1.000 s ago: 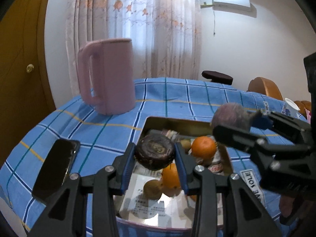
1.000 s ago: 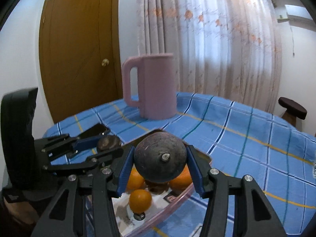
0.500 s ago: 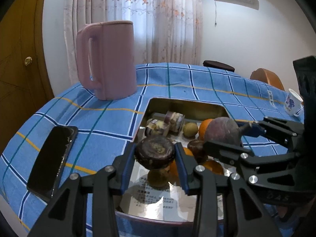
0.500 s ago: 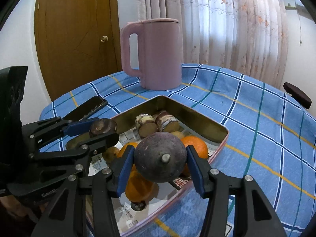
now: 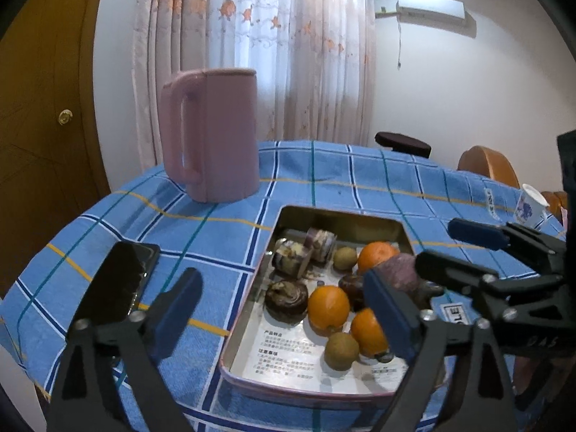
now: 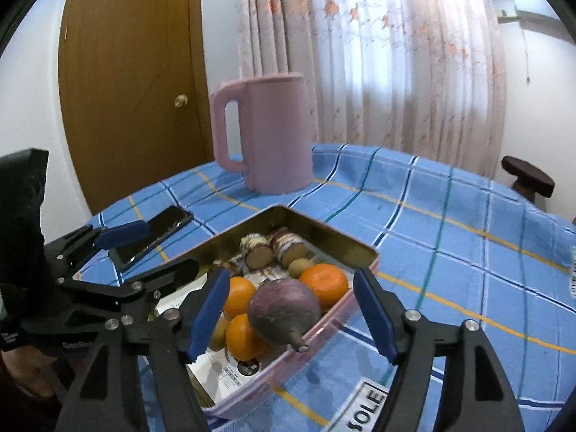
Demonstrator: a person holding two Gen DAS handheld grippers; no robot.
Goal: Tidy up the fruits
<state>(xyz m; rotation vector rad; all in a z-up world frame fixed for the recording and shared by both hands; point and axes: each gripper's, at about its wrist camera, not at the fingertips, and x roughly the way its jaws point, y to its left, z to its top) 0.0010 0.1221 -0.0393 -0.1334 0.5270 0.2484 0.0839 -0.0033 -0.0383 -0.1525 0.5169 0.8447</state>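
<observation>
Now both claws are wide open and hold nothing. The left claw [image 5: 284, 309] hangs over the near left part of the tin tray [image 5: 342, 212], which sits on the bench [image 5: 234, 230] with the blue check cloth. The right claw [image 6: 291, 309] hangs over the tray's near side.

All the fruit is in the tray. The big purple fruit [image 6: 284, 311] leans on the tray's near rim, with its little stem poking over the edge. It touches the oranges [image 6: 324, 284] around it. The dark brown fruit [image 5: 287, 299] lies by the tray's left wall, just beside an orange [image 5: 328, 309]. Two small brown-green fruits [image 5: 341, 351] and some cut pieces [image 5: 291, 260] are in there too.

I think the purple fruit is round, hard and a bit heavy. It looks smooth, so it may slip. It is best to take it across its fat middle, not by the stem. It could roll off the rim, because it sits up high on the others.

The oranges look a bit soft, so a gentle squeeze on the sides is enough. The small brown-green ones look light and may roll away. The dark brown fruit looks wrinkly and could squash if pinched hard.

A pink jug [image 5: 212, 133] and a black phone [image 5: 118, 280] are on the bench too, away from the tray.
</observation>
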